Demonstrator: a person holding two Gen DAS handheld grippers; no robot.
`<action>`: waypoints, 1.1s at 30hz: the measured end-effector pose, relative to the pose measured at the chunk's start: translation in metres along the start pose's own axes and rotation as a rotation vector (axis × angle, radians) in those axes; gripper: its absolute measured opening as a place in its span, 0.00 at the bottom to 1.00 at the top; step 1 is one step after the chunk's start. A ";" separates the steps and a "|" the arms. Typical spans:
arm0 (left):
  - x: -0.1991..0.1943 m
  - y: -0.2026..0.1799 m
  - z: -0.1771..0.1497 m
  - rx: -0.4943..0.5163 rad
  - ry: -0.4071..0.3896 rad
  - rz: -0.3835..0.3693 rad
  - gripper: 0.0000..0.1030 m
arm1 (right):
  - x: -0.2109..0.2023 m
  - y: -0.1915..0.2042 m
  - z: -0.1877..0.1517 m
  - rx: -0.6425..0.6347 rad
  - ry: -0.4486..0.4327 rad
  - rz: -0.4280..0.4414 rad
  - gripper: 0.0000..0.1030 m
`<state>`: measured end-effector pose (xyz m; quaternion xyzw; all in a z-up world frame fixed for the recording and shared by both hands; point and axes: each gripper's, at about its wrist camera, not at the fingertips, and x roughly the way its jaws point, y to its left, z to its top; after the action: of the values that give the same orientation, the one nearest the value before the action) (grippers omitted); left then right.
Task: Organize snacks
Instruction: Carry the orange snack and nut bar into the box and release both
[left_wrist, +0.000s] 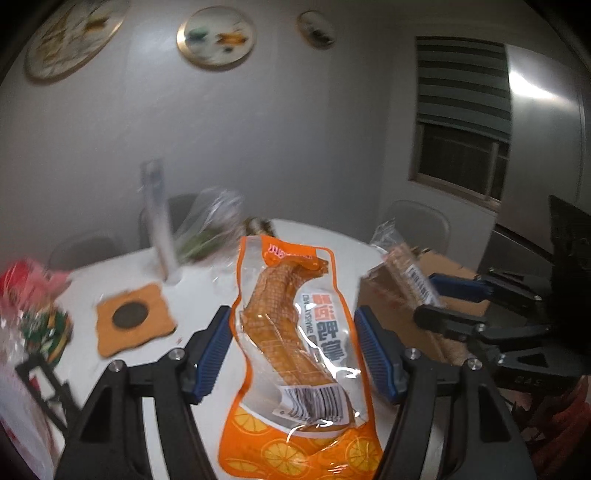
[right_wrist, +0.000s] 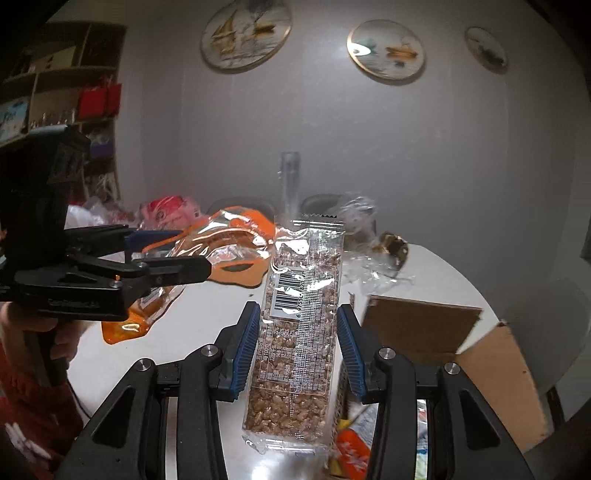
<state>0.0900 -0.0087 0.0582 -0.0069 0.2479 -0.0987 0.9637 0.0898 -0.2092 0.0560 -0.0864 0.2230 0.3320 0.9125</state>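
My left gripper (left_wrist: 293, 332) is shut on an orange snack pouch (left_wrist: 295, 354) with a clear window and holds it upright above the white table (left_wrist: 207, 291). My right gripper (right_wrist: 295, 332) is shut on a clear-wrapped grain bar (right_wrist: 295, 332) with a barcode label, held upright above the table. In the left wrist view the right gripper (left_wrist: 432, 299) with the bar (left_wrist: 410, 277) is at the right, over a cardboard box (left_wrist: 454, 284). In the right wrist view the left gripper (right_wrist: 177, 258) and orange pouch (right_wrist: 221, 251) are at the left.
The open cardboard box (right_wrist: 495, 362) sits at the table's right edge with snack packets (right_wrist: 351, 443) inside. An orange coaster (left_wrist: 133, 317), a clear tall tube (left_wrist: 159, 225), crumpled clear bags (left_wrist: 214, 229) and red packets (left_wrist: 26, 284) lie on the table. Chairs stand behind.
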 end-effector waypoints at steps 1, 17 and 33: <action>0.002 -0.008 0.005 0.014 -0.004 -0.014 0.62 | -0.005 -0.009 -0.001 0.022 0.002 0.017 0.37; 0.002 -0.050 0.039 0.068 -0.041 -0.065 0.62 | -0.019 -0.048 0.010 0.143 -0.030 0.165 0.37; 0.013 -0.094 0.064 0.129 -0.054 -0.135 0.62 | -0.056 -0.098 0.011 0.193 -0.077 0.059 0.36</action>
<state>0.1142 -0.1054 0.1140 0.0357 0.2141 -0.1789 0.9596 0.1187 -0.3119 0.0925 0.0214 0.2212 0.3387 0.9143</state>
